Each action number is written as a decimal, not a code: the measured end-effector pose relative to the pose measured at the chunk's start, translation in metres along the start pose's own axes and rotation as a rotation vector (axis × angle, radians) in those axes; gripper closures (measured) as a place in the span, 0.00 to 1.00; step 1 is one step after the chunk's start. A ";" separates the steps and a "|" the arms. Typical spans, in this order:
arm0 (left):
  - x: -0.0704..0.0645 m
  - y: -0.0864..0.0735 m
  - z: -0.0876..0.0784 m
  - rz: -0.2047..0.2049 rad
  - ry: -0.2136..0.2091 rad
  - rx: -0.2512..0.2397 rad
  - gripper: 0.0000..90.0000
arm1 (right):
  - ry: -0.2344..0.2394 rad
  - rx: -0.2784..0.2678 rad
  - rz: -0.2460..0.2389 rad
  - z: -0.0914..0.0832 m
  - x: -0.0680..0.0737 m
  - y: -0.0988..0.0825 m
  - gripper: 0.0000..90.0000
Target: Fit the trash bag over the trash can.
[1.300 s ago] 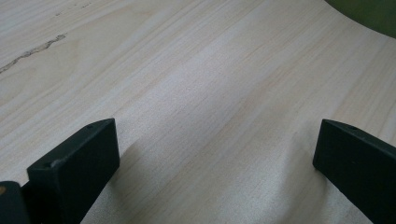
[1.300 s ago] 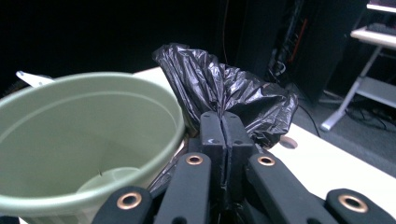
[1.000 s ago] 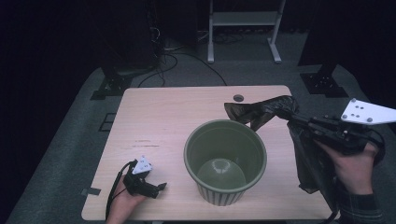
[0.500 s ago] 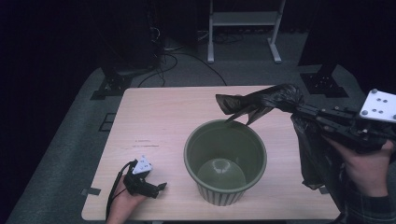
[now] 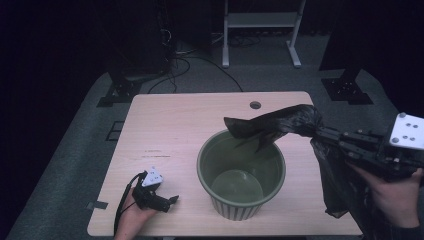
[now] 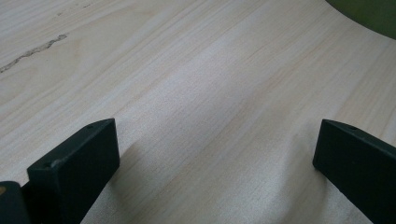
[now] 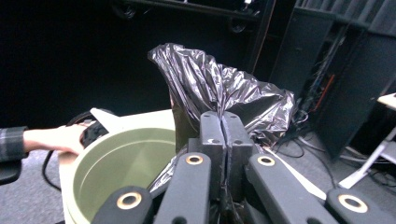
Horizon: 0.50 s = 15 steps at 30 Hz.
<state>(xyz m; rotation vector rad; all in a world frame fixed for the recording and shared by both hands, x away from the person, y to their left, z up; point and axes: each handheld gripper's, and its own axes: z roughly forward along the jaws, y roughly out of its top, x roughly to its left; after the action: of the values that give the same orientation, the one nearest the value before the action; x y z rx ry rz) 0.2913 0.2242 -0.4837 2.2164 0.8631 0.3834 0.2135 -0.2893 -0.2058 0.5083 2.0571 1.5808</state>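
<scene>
Bare tabletop (image 5: 175,125) left of bucket (image 5: 241,172)

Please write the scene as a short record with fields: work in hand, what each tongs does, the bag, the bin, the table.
work in hand: bringing a black plastic bag to the green bin
right tongs: shut on the bag, jaws pressed together on the plastic
left tongs: open, nothing between the jaws, low over the table
bag: crumpled, one end over the bin's far rim, the rest hanging down at the right side of the table
bin: upright, ribbed wall, nothing visible inside
table: light wood, a small round hole near the far edge
</scene>
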 end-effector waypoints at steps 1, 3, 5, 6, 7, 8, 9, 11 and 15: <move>0.000 0.000 0.000 0.000 0.000 0.000 0.00 | 0.006 0.005 0.006 0.002 0.001 -0.003 0.99; 0.000 0.000 0.000 0.000 0.000 0.000 0.00 | 0.024 0.015 0.014 0.008 0.002 -0.008 0.99; 0.000 0.000 0.000 0.000 0.000 0.000 0.00 | 0.039 0.029 0.020 0.016 0.002 -0.014 0.99; 0.000 0.000 0.000 0.000 0.000 0.000 0.00 | 0.048 0.036 0.023 0.021 0.002 -0.017 0.99; 0.000 0.000 0.000 0.000 0.000 0.000 0.00 | 0.055 0.042 0.026 0.026 0.002 -0.020 0.99; 0.000 0.000 0.000 0.000 0.000 0.000 0.00 | 0.064 0.049 0.034 0.030 0.002 -0.023 0.99; 0.000 0.000 0.000 0.000 0.000 0.000 0.00 | 0.074 0.053 0.035 0.035 0.001 -0.026 0.99; 0.000 0.000 0.000 0.000 0.000 0.000 0.00 | 0.090 0.067 0.042 0.045 0.001 -0.032 0.99; 0.000 0.000 0.000 0.000 0.000 0.000 0.00 | 0.123 0.087 0.054 0.064 0.000 -0.041 0.99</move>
<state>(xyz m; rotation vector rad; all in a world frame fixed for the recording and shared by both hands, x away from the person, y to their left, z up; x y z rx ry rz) 0.2913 0.2242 -0.4837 2.2167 0.8632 0.3831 0.2511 -0.2498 -0.2591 0.5127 2.2292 1.5953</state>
